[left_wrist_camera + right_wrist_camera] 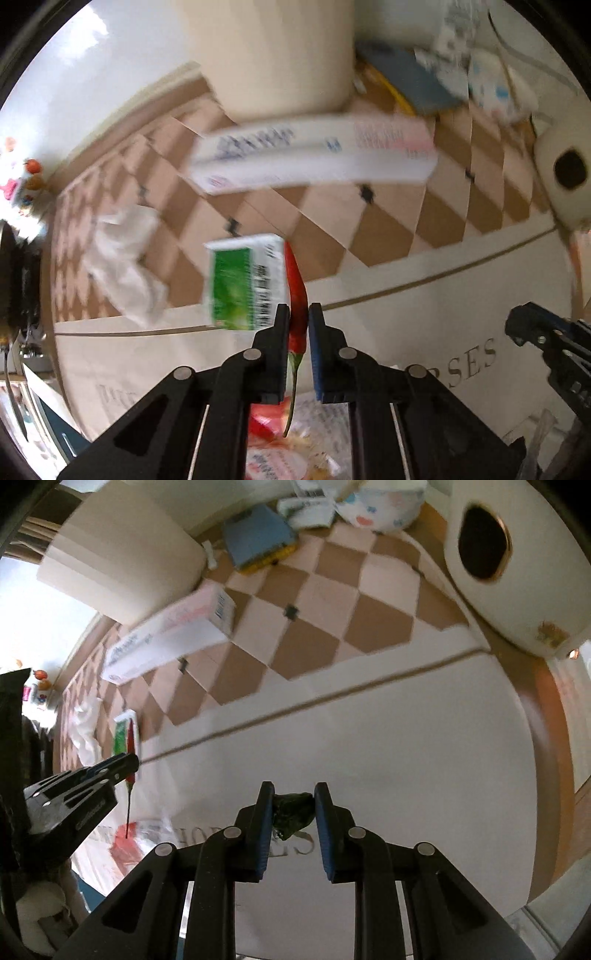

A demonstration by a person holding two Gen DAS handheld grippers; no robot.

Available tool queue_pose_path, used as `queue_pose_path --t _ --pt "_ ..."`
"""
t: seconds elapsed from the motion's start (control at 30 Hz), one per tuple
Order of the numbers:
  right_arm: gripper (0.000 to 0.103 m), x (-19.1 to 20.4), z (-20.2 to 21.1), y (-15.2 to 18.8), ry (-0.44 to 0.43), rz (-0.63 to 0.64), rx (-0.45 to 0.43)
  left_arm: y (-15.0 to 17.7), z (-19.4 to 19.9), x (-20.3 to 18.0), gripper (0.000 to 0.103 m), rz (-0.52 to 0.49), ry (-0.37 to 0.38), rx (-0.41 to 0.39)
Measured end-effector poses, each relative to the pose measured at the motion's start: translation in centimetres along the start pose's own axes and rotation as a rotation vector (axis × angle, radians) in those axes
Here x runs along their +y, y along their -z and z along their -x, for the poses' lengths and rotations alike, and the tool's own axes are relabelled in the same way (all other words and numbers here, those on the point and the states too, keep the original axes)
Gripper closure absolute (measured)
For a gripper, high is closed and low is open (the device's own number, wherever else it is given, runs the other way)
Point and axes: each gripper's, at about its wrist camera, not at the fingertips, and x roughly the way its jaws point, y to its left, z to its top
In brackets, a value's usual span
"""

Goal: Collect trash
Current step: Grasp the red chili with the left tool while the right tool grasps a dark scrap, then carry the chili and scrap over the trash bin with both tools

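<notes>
My left gripper (298, 314) is shut on a red chili pepper (296, 291), held upright with its green stem hanging down over a white bag (406, 314) with printed letters. It also shows in the right wrist view (129, 760). My right gripper (293, 797) is shut on a dark green crumpled scrap (293, 810) above the same white bag (369, 757). On the checkered floor lie a green and white box (243, 280), a long white box (314, 155) and a crumpled white tissue (125, 258).
A cream bin (280, 55) stands behind the long box. A blue flat item (406, 77) and patterned packs (487, 81) lie at the back. A white container with a dark oval hole (484, 542) is at the right. Red and clear wrappers (280, 443) lie below the left gripper.
</notes>
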Motion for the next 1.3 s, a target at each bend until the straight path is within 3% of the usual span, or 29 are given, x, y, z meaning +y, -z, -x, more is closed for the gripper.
queue_pose_path --t 0.2,0.33,0.6,0.8,1.03,1.17,1.3 --pt "0.08 4.6 3.2 -0.6 -0.013 0.103 -0.062 1.9 6.4 4.6 0.095 0.153 -0.035 -0.13" --pt "0.08 9.2 5.1 -0.4 -0.057 0.192 -0.088 5.2 9.4 9.7 0.095 0.277 -0.078 -0.193" --pt "0.08 21.7 6.9 4.1 -0.148 0.432 -0.094 16.0 12.9 20.6 0.095 0.549 -0.164 -0.229" --pt "0.08 31.1 5.8 11.9 -0.204 0.622 -0.037 27.4 14.5 28.3 0.095 0.788 -0.234 -0.213" --pt "0.081 41.0 1.8 23.3 -0.244 0.847 0.08 39.8 13.7 34.7 0.095 1.022 -0.284 -0.145" --pt "0.081 45.4 -1.7 30.6 -0.249 0.965 0.146 47.1 11.1 37.5 0.095 1.137 -0.283 -0.083" --pt "0.081 48.9 -7.5 38.6 -0.229 1.061 0.224 55.0 5.8 40.2 0.095 1.245 -0.259 0.002"
